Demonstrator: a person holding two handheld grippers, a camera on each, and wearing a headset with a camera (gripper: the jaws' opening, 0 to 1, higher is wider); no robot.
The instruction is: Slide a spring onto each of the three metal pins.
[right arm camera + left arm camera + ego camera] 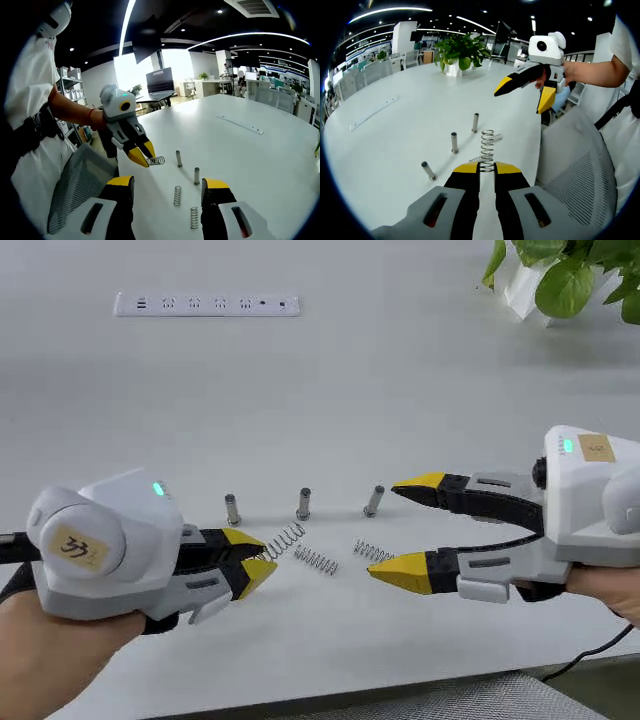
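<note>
Head view: power strip [206, 305], potted plant [560, 275] beyond pins [304, 503]

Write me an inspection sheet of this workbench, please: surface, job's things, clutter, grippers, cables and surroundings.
Surface: white table, flat.
Job's things: three metal pins stand in a row, no spring on any; loose springs, two of them, lie in front of the pins.
Clutter: power strip at the far side.
Grippers: left gripper shut on a third spring; right gripper open, holding nothing.
Cables: dark cable below the right gripper.
Surroundings: potted plant, mesh chair.
</note>
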